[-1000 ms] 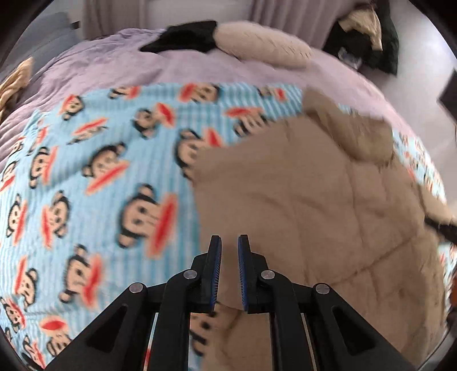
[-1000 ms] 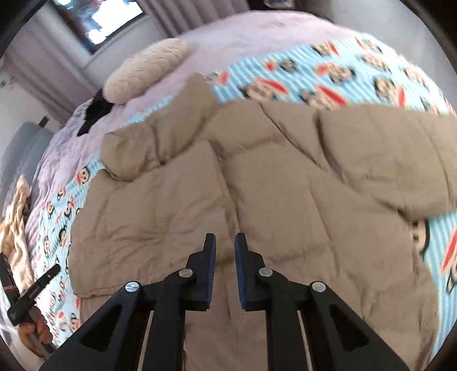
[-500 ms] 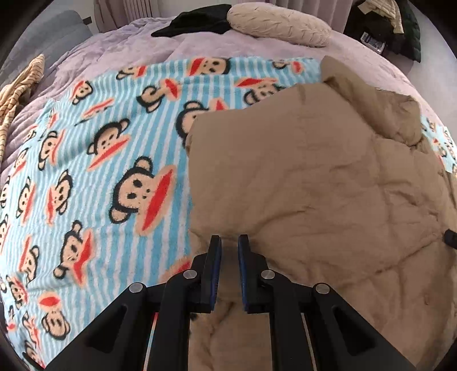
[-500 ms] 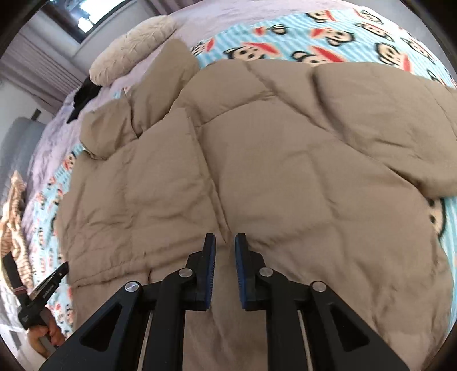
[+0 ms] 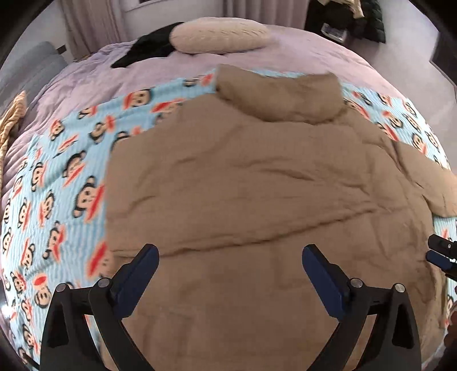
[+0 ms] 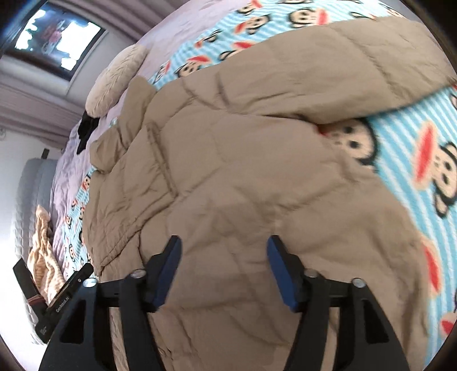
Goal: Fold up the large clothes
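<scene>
A large tan quilted jacket [image 5: 257, 199] lies spread on a blue monkey-print blanket [image 5: 71, 177], its collar [image 5: 280, 97] at the far end. My left gripper [image 5: 230, 251] hovers over the jacket's near part. Its jaws are opening wide and the pads grip nothing. My right gripper [image 6: 224, 242] hangs above the jacket [image 6: 242, 177] near the sleeve [image 6: 328, 74] that stretches to the right. Its jaws are opening too, with only flat fabric below them. The right gripper's tip [image 5: 440, 254] shows at the left wrist view's right edge. The left gripper's body [image 6: 65, 296] sits at the lower left of the right wrist view.
The blanket covers a lilac bedspread [image 5: 314, 57]. A cream pillow [image 5: 220, 35] and a black garment [image 5: 148, 51] lie at the head of the bed. A beige striped cloth [image 5: 11, 120] lies at the left edge. Dark clothes [image 5: 368, 17] are piled beyond the bed.
Both grippers went from shut to wide open. The left one slid right from the blanket's edge to over the jacket's middle. The right one shifted toward the jacket's right side and rolled.
</scene>
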Tool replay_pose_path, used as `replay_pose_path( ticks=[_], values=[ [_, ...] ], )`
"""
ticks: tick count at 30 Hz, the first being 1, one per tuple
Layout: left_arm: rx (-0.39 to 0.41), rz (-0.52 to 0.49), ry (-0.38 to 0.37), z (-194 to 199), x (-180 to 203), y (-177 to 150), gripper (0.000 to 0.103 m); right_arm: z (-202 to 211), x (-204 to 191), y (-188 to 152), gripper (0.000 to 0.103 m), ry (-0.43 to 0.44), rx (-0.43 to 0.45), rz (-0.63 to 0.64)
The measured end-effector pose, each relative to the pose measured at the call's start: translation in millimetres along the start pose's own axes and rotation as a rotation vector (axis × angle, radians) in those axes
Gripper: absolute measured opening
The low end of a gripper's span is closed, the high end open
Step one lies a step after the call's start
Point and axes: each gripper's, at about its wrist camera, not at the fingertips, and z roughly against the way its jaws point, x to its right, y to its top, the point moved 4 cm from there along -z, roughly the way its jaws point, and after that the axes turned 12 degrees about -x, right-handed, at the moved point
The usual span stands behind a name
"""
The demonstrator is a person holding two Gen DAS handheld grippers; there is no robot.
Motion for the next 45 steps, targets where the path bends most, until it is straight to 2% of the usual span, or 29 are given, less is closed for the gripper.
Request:
replay_pose_path(
  ticks=[3, 5, 6, 8, 13, 18, 21, 24, 30, 32, 33, 34, 35, 37, 41, 45],
  values=[
    [-0.004, -0.032, 0.000, 0.7, 30.6, 1.9, 0.101, 16.3, 26.5, -1.5, 0.073, 0.014, 0.015, -0.041],
    [-0.003, -0.046, -0.031, 0.7, 48.5, 3.4, 0.101, 26.3, 43.9, 1.2, 0.078, 0.026, 0.027, -0.070],
    [-0.014, -0.047, -0.053, -0.6, 57.6, 4.5, 0.101, 33.9, 55.4, 4.2, 0.092, 0.035, 0.041, -0.089],
    [-0.035, -0.050, -0.054, -4.8, 72.2, 6.9, 0.101, 45.6, 71.8, 7.2, 0.103, 0.042, 0.075, -0.112],
    [-0.075, -0.100, -0.051, -15.9, 114.0, 10.5, 0.101, 74.2, 117.0, 14.0, 0.103, 0.056, 0.149, -0.177],
    [-0.102, -0.139, -0.070, -20.0, 151.5, 12.9, 0.101, 95.1, 168.2, 34.3, 0.103, 0.095, 0.158, -0.284],
    [-0.106, -0.142, -0.078, -19.6, 169.2, 14.5, 0.101, 115.1, 205.6, 56.2, 0.103, 0.164, 0.230, -0.375],
    [-0.101, -0.141, -0.083, -15.5, 183.9, 16.7, 0.101, 130.5, 237.3, 77.2, 0.103, 0.275, 0.297, -0.460],
    [-0.100, -0.111, -0.088, -10.3, 201.7, 23.1, 0.101, 144.5, 280.0, 122.6, 0.100, 0.436, 0.377, -0.571],
    [-0.096, -0.098, -0.096, -9.8, 204.1, 25.1, 0.101, 141.9, 288.5, 135.2, 0.094, 0.493, 0.376, -0.602],
    [-0.092, -0.091, -0.105, -9.4, 205.2, 25.8, 0.101, 139.5, 290.6, 140.6, 0.079, 0.520, 0.372, -0.617],
    [-0.091, -0.088, -0.112, -9.7, 206.3, 26.6, 0.101, 135.9, 293.1, 145.6, 0.057, 0.545, 0.358, -0.631],
    [-0.091, -0.087, -0.120, -10.0, 207.6, 27.0, 0.101, 132.4, 295.9, 149.0, 0.047, 0.582, 0.342, -0.641],
    [-0.090, -0.094, -0.121, -10.5, 208.8, 27.5, 0.101, 122.2, 296.4, 154.3, 0.006, 0.660, 0.329, -0.668],
    [-0.070, -0.087, -0.100, -7.3, 200.8, 29.7, 0.101, 120.5, 284.5, 162.2, 0.005, 0.722, 0.338, -0.641],
    [-0.046, -0.057, -0.075, -3.6, 178.7, 34.6, 0.101, 134.3, 246.2, 180.2, 0.005, 0.724, 0.330, -0.505]
  ],
)
